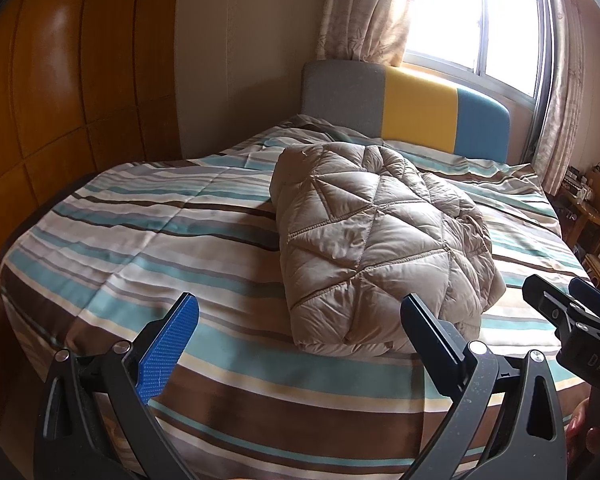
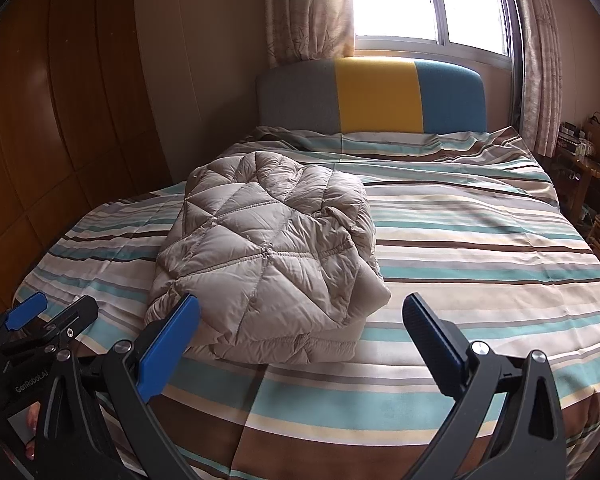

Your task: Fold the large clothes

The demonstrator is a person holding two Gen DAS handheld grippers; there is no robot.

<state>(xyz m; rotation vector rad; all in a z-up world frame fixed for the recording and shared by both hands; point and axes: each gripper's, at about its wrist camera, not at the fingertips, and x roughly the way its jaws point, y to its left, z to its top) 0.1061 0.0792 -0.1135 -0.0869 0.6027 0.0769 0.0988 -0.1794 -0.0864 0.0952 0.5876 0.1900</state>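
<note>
A beige quilted puffer jacket (image 1: pixel 372 240) lies folded into a thick bundle on the striped bed cover (image 1: pixel 140 240). It also shows in the right wrist view (image 2: pixel 268 264), left of centre. My left gripper (image 1: pixel 300 312) is open and empty, held just short of the bundle's near edge. My right gripper (image 2: pixel 300 312) is open and empty, near the bundle's near right corner. The right gripper shows at the right edge of the left wrist view (image 1: pixel 560 300), and the left gripper at the lower left of the right wrist view (image 2: pixel 56 312).
The bed has a grey, yellow and blue headboard (image 2: pixel 376 96) under a bright window (image 2: pixel 424 0) with curtains. A wooden wardrobe (image 1: pixel 60 100) stands along the left. Wooden furniture with clutter (image 2: pixel 580 152) stands at the right of the bed.
</note>
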